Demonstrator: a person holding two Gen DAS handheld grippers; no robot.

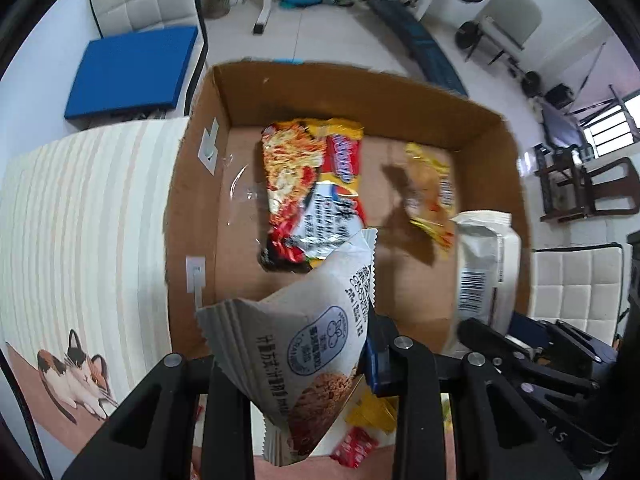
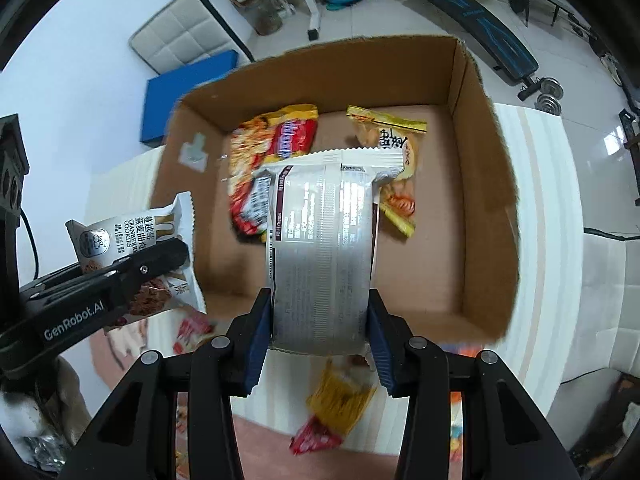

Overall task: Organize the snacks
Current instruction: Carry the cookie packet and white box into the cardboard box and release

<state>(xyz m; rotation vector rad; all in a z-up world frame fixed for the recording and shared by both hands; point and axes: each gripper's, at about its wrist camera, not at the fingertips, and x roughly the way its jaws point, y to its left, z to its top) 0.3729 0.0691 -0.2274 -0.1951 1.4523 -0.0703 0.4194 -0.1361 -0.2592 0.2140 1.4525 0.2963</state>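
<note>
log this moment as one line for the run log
left hand-held gripper: shut on cookie packet | right hand-held gripper: shut on white packet | cardboard box: two noodle packets inside

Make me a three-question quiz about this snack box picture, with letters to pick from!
1. Where does the red and yellow noodle packet lie?
A. in the cardboard box
B. on a chair
C. on the floor

2. How many packets lie on the box floor?
A. none
B. two
C. five

3. What is the right gripper doing?
A. hanging open
B. gripping a white packet
C. gripping a cup

Answers: 1 A, it rests on the box floor. 2 B, the noodle packet and a yellow snack packet. 3 B, both pads press on the packet's sides.
</note>
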